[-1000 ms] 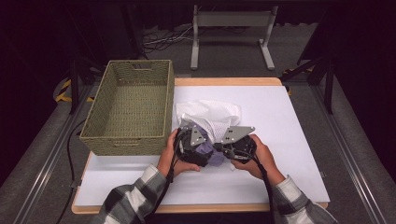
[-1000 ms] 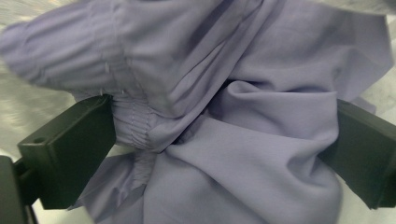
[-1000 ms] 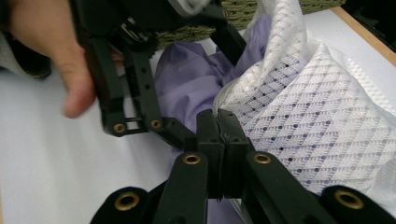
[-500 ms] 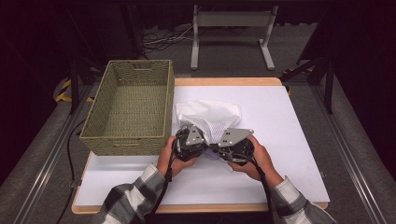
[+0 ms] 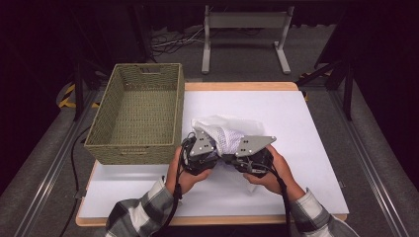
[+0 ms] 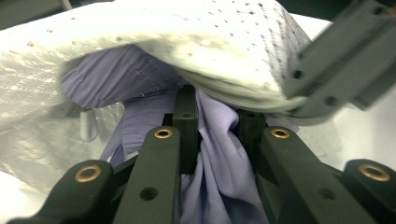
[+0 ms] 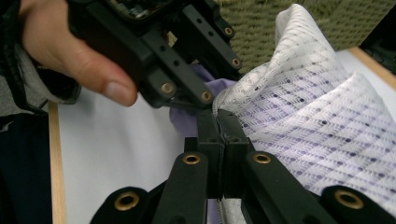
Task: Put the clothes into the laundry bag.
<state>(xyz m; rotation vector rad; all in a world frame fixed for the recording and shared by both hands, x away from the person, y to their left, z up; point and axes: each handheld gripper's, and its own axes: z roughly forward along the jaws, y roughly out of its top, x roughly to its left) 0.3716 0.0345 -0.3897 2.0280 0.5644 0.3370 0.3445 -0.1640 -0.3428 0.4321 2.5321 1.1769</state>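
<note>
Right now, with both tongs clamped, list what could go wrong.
1. The left tongs pinch just a narrow fold of the lilac cloth garment; it may slip free.
2. The right tongs grip only the edge of the white mesh laundry bag; pulling could strain its mesh.

Honestly, nothing readable anywhere in these shots. No text, brand name, number or sign that I can make out on anything.
</note>
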